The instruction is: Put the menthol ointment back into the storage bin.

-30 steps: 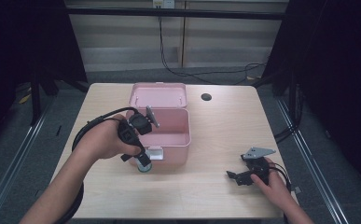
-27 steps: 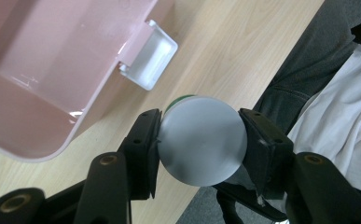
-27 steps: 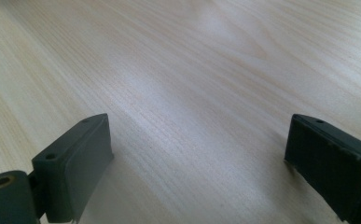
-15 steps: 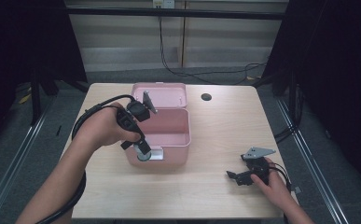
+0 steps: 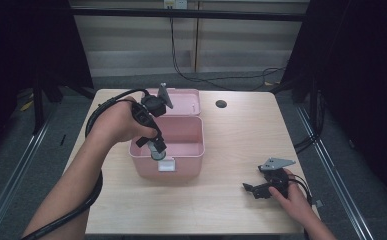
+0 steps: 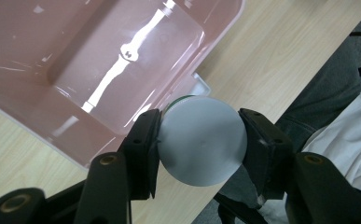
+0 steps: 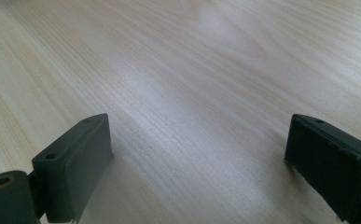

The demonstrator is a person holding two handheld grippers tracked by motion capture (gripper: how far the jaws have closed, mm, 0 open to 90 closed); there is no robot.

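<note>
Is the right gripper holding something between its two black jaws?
No, in the right gripper view the right gripper has its jaws wide apart over bare light wooden table.

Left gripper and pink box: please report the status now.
Left gripper shut on white-capped container, above open pink box. Right gripper open, on table. Nothing in the way.

Quick tally: one pink plastic box [image 5: 181,167] with one hinged lid [image 5: 186,102] flipped open behind it, one white latch [image 5: 166,166] on its front, one round grey-capped container [image 6: 200,140], two handheld grippers, left [image 5: 156,147] and right [image 5: 253,189], one wooden table [image 5: 241,135], and one dark round hole [image 5: 221,104] in the tabletop.
</note>
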